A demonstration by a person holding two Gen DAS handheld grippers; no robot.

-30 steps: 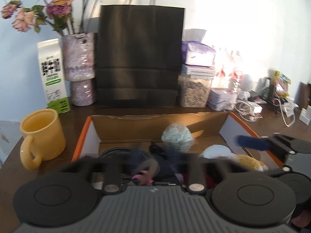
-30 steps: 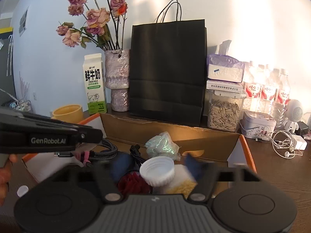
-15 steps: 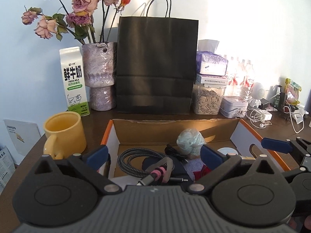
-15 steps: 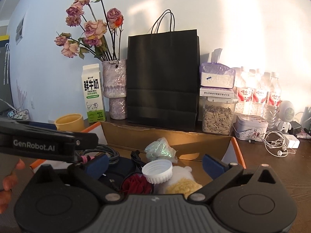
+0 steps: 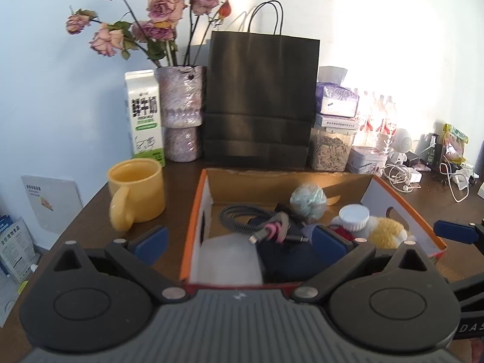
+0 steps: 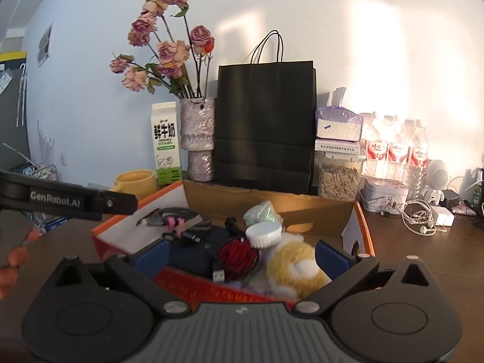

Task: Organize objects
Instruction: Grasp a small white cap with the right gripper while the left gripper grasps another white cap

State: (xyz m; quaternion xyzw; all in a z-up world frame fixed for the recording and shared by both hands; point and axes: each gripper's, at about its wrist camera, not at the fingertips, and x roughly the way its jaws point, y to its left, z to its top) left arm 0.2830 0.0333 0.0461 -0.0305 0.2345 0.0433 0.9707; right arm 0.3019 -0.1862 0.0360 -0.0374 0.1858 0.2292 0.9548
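Observation:
An orange-rimmed cardboard box stands on the dark table just ahead of both grippers. Inside lie a braided cable, a pale green bundle, a white ribbed cap, a yellow-and-white plush and a red ball. My left gripper is open at the box's near left corner, its jaws holding nothing. My right gripper is open over the near wall, also holding nothing. Each gripper shows at the edge of the other's view.
Left of the box sits a yellow mug. Along the wall stand a milk carton, a vase of dried roses, a black paper bag, a seed jar, a tin, bottles and tangled earphones.
Both grippers have opened from partly closed to wide. Both have drawn back from over the box's contents to its near side, so more of the table and wall shows.

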